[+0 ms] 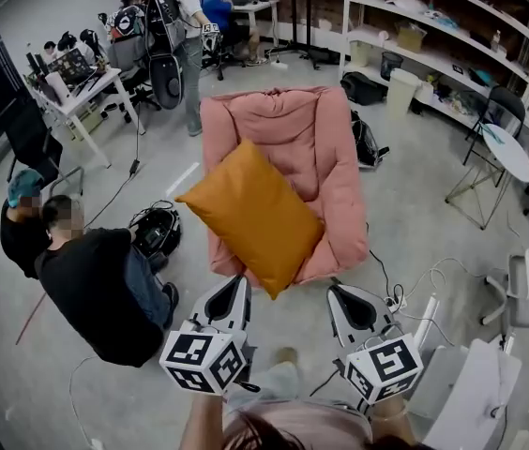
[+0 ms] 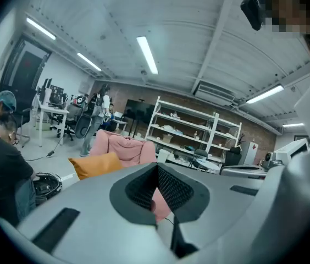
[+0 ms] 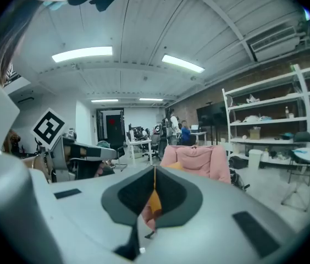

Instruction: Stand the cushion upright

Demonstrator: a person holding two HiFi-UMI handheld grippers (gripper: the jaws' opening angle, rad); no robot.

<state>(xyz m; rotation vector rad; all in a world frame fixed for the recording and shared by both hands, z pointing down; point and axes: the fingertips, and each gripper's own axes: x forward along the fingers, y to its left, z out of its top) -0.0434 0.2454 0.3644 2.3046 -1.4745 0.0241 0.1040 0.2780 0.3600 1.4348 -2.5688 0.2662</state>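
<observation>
An orange cushion [image 1: 250, 216] lies flat and askew on the seat of a pink armchair [image 1: 283, 129], one corner hanging over the seat's front edge. Both grippers hover short of the chair, pointing at it. My left gripper [image 1: 238, 282] is shut and empty, its tip just below the cushion's near corner. My right gripper [image 1: 338, 292] is shut and empty too, to the right of that corner. In the left gripper view, the left gripper [image 2: 156, 167] faces the cushion [image 2: 95, 165] and armchair [image 2: 123, 146]. The right gripper view has the right gripper [image 3: 154, 172] before the armchair [image 3: 196, 158].
A person in black [image 1: 96, 289] crouches on the floor at the left beside a round black device [image 1: 157, 228]. Cables and a power strip [image 1: 396, 300] lie right of the chair. A black bag [image 1: 366, 143], white shelves [image 1: 452, 26] and a round folding table [image 1: 506, 153] stand further right.
</observation>
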